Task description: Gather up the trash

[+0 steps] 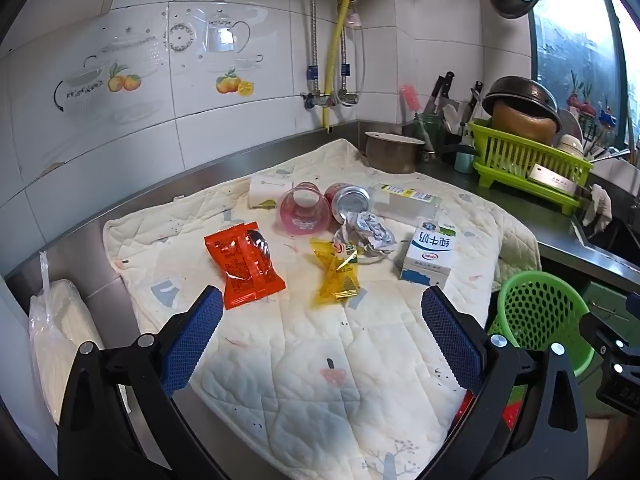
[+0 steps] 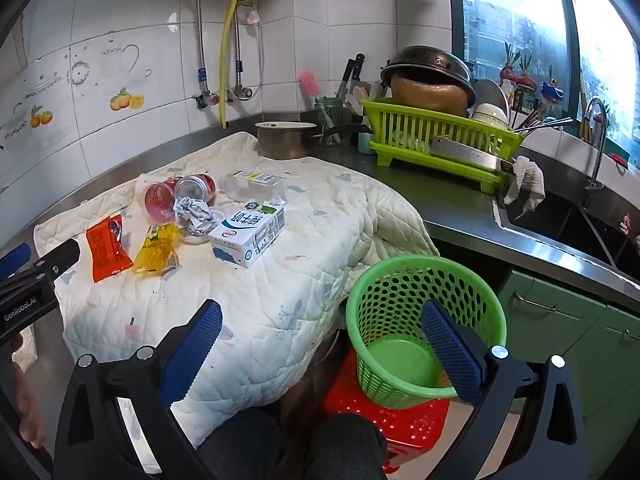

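Start of collection: left tongs (image 1: 322,304) and right tongs (image 2: 322,316) both wide, empty. Trash untouched on tabletop quilt (image 1: 320,360). Next: grasp orange wrapper (image 1: 244,264), carry to green basket (image 2: 400,280).

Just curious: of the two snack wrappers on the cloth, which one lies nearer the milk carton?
The yellow wrapper: it lies between the orange wrapper and the milk carton.
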